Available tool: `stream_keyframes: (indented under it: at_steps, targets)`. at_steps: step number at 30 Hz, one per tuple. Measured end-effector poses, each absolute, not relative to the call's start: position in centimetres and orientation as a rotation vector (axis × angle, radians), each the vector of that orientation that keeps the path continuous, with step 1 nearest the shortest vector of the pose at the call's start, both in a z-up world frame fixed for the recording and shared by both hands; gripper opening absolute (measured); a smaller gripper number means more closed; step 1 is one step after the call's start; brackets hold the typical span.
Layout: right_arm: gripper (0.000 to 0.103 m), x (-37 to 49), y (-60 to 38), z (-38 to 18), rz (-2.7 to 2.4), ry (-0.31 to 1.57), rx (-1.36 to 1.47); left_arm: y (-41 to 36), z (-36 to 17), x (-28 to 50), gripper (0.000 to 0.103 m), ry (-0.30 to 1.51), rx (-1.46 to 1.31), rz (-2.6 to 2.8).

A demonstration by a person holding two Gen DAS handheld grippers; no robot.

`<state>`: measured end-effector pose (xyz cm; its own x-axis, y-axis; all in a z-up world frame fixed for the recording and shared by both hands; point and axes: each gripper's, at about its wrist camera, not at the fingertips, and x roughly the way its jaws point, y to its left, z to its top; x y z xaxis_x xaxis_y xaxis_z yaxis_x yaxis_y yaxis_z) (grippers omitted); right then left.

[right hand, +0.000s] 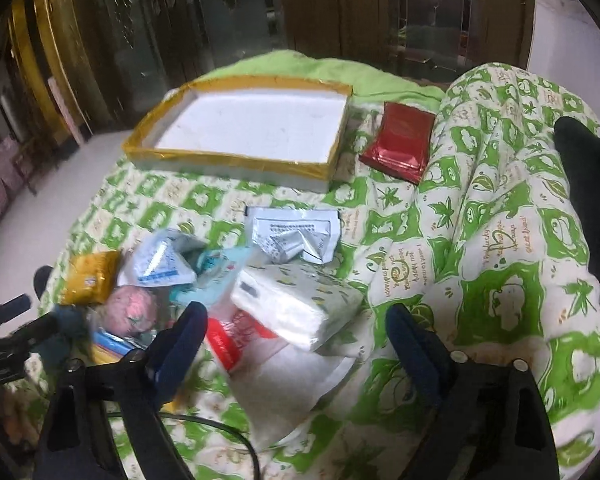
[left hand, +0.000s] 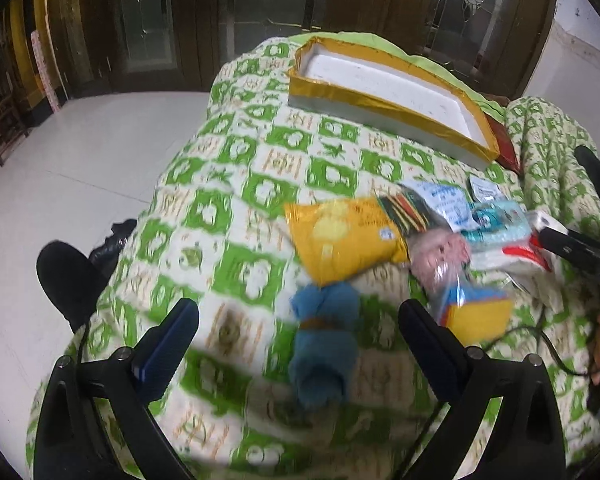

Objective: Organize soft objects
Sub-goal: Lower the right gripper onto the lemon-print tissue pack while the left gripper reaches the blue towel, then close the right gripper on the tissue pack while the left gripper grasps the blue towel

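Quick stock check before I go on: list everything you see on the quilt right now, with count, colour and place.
tray: one, white inside with gold rim, far end of quilt, nothing in it
red pouch: one, right of the tray
silver-white sachet: one, middle, crumpled
tissue pack: one, white, between the right tongs' fingers, not gripped
red-and-white packet: one, under the tissue pack
yellow snack bag: one, left of the pile
pink ball in clear bag: one, in the pile
blue cloth roll: one, ahead of the left tongs
quilt: green and white, beneath everything
left tongs: open
right tongs: open
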<state>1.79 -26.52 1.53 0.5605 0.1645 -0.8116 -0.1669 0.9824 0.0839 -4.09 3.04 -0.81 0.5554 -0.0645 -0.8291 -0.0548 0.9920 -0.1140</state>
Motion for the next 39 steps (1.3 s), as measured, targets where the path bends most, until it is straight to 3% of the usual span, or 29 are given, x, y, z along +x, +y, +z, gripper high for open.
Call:
stream_keyframes:
  at_steps: [4, 6, 11, 14, 20, 23, 39]
  targets:
    - [0.081, 2.8, -26.4, 0.6, 0.185, 1.007, -0.044, 2.1, -1.5, -4.3, 0.1, 1.012, -0.084, -0.012]
    - [0.069, 3.3, -26.3, 0.3, 0.206, 1.026, -0.05, 1.4, -1.7, -4.3, 0.093, 1.024, -0.051, -0.023]
    - [0.035, 4.1, -26.4, 0.3, 0.227, 1.036, -0.053, 0.6, -3.3, -3.7, 0.042, 1.091, -0.013, -0.033]
    - [0.023, 4.5, -27.0, 0.3, 0.242, 1.038, -0.006, 0.7, -3.2, -3.8, 0.027, 1.076, -0.028, -0.048]
    - [0.019, 3.7, -27.7, 1.4, 0.27, 0.971, 0.051, 0.9, -2.0, -4.3, 0.026, 1.013, -0.063, -0.063]
    - [0.006, 3.0, -27.9, 2.4, 0.284, 0.914, 0.076, 1.0, -1.5, -4.6, 0.026, 0.984, -0.085, -0.084]
    - [0.009, 3.2, -29.4, 1.8, 0.252, 0.943, 0.167, 0.6, -1.0, -4.7, 0.025, 0.955, -0.095, -0.121]
